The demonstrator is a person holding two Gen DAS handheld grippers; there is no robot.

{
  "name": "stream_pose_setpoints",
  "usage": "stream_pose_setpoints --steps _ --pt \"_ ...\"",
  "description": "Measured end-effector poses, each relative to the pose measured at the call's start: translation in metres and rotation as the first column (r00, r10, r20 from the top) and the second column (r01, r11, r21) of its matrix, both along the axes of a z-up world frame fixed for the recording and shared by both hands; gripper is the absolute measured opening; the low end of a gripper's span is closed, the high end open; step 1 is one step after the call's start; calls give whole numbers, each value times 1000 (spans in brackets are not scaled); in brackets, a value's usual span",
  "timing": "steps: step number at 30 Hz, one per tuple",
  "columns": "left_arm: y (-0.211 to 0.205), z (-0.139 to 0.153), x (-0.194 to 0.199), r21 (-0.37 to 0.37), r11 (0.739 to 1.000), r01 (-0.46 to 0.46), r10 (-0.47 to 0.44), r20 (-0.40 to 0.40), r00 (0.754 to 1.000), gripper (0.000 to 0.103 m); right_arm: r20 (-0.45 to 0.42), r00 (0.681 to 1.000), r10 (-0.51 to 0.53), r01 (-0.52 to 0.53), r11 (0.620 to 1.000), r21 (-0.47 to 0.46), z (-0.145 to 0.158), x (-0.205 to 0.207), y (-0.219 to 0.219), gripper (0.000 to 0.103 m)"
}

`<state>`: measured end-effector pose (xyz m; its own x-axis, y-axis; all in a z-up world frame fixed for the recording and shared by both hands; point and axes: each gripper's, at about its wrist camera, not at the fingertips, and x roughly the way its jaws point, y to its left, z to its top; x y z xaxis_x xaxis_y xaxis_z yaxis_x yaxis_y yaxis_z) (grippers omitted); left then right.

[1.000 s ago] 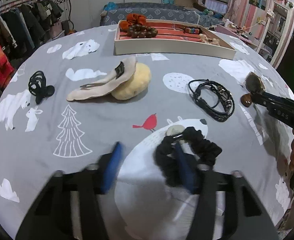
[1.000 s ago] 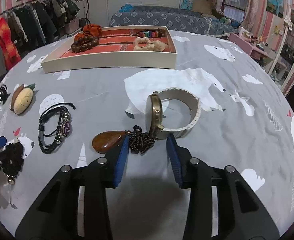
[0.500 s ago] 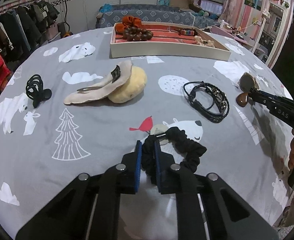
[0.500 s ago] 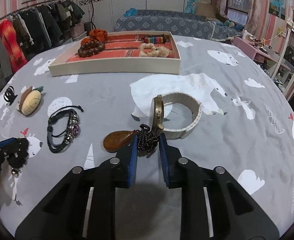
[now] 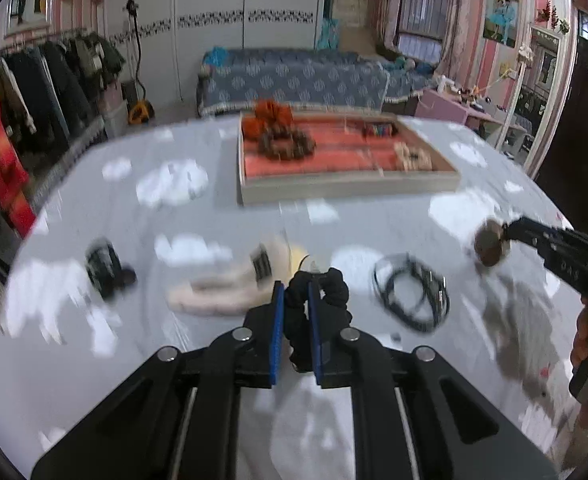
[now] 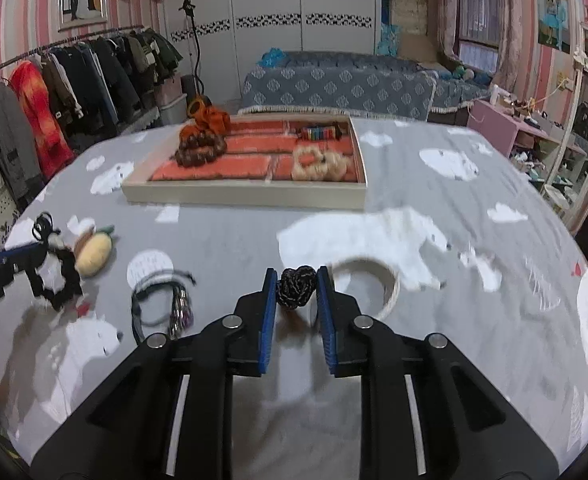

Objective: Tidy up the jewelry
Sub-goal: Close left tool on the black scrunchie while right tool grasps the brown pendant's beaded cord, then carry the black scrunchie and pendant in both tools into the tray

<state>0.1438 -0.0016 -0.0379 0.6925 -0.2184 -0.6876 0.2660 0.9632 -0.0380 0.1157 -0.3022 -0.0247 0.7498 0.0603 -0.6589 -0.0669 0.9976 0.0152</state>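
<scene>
My left gripper is shut on a black scrunchie and holds it above the grey cloth; it also shows in the right wrist view. My right gripper is shut on the bunched dark chain of a pendant necklace; its brown pendant hangs from the right gripper in the left wrist view. The jewelry tray with a red lining stands at the back, holding brown beads, an orange scrunchie and a cream piece.
On the cloth lie a black cord bracelet, a beige-strap watch, a yellow plush clip, a beige hair clip and a small black hair tie. A clothes rack stands left, a sofa behind.
Both grippers closed on their items and lifted them off the cloth. The scrunchie and the necklace now hang in the air, and both views have risen and tilted toward the tray.
</scene>
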Motion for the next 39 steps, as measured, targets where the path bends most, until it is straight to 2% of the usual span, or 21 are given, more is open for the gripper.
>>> stream_pose_setpoints --steps 5,9,18,23,28,35,37,39 --pt "-5 33 35 2 1000 -23 22 75 997 12 68 998 5 -6 1000 8 30 20 0 20" --pt "-14 47 69 -1 999 -42 42 96 994 12 113 994 12 -13 1000 7 51 47 3 20" --pt "-46 43 146 3 997 -78 77 76 994 12 146 989 15 -19 1000 23 65 125 9 20" --pt "-61 33 182 1 996 -93 93 38 995 12 138 990 1 -2 1000 8 59 164 9 20" --pt "-70 10 215 -6 996 -95 94 -24 995 12 98 995 -24 18 998 55 40 197 -1 20" --pt "-71 -28 234 14 996 -91 92 -99 991 12 -22 998 -57 58 996 72 -6 224 -16 20" --pt "-71 -34 238 16 996 -90 91 -115 989 12 -58 996 -65 70 992 102 -12 229 -22 20" --pt "-71 -39 243 30 995 -90 93 -140 986 12 -75 993 -90 95 993 70 -14 231 -23 20"
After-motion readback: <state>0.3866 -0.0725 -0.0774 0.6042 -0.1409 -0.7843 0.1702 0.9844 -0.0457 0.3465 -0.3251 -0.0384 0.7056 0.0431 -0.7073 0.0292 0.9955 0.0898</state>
